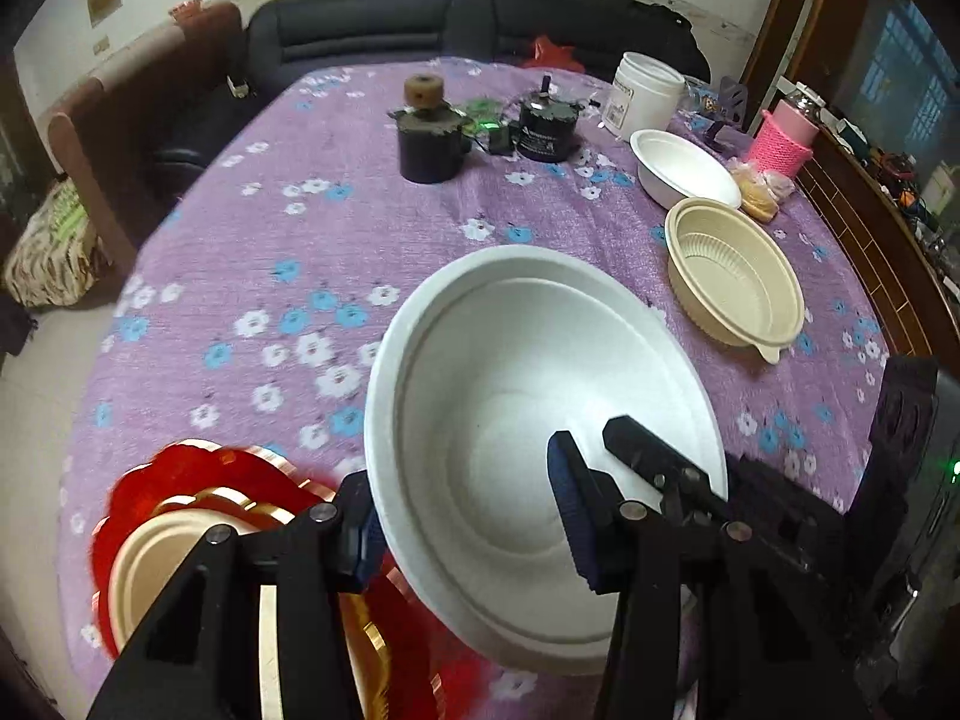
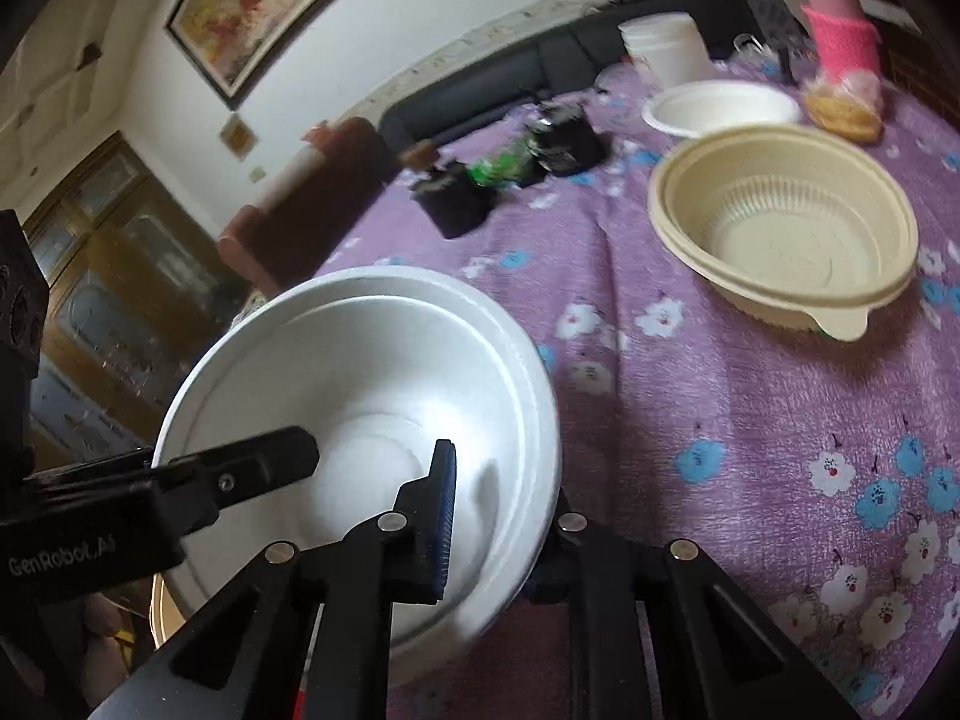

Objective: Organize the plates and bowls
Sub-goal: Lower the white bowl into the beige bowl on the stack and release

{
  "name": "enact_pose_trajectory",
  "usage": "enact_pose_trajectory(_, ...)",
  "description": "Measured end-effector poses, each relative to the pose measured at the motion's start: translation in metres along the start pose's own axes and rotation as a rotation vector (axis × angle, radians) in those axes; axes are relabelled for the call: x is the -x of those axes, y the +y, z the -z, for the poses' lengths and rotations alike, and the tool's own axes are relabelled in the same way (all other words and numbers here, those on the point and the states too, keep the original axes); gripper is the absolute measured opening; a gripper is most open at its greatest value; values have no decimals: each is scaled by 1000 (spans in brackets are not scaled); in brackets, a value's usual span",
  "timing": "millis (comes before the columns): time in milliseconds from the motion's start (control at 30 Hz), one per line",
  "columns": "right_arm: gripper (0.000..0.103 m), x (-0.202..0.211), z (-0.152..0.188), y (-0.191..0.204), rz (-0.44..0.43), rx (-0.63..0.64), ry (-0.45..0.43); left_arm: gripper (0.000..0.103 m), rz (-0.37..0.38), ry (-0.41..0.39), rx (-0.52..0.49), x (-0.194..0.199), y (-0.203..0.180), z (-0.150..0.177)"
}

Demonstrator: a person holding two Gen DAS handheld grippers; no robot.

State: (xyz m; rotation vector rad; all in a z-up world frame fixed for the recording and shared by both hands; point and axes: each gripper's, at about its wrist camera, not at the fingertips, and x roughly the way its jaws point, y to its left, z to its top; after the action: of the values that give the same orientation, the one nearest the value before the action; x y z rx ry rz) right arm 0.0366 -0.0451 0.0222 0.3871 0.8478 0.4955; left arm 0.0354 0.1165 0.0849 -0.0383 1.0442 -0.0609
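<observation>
So both grippers are on the same white bowl (image 1: 540, 420), which sits tilted and lifted off the purple flowered surface (image 1: 270, 252). The left gripper (image 1: 462, 516) has one finger outside the bowl's left wall and the other inside, pinching that side. The right gripper (image 2: 492, 528) is clamped tight on the opposite rim, one blue pad inside, the other finger under the outer edge.

Just below-left of the bowl there's a red plate (image 1: 180, 480) with gold trim, and a beige bowl (image 1: 156, 570) sitting on it, partly hidden behind the left gripper.

Further out to the right, a cream bowl (image 1: 735, 282) rests upright on the surface, well apart from the held one. Right behind it is a smaller white bowl (image 1: 684, 168), nearly touching. Next to that, some bagged buns (image 1: 759, 192) and a pink cup (image 1: 780, 138).

Toward the far edge: a white tub (image 1: 645, 93) and two dark jars (image 1: 429, 141). Sofa (image 1: 420, 24) behind all that.
</observation>
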Motion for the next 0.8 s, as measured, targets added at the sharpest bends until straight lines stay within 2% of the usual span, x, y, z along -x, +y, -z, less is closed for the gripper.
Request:
enact_pose_trajectory(100, 19, 7, 5, 16, -41, 42, -13, 47, -39, -41, -14, 20, 8, 12)
enact_pose_trajectory(233, 19, 18, 19, 50, -59, 154, -47, 48, -45, -73, 0, 43, 24, 29)
enact_pose_trajectory(433, 19, 27, 36, 89, -87, 242, -60, 48, -15, -103, 81, 68, 59, 64)
enact_pose_trajectory(567, 19, 27, 49, 111, -104, 285, -36, 48, -43, -120, 147, 73, 82, 88)
enact_pose_trajectory(800, 19, 17, 64, 147, -100, 373, -3, 48, -53, -166, 247, 85, 112, 109)
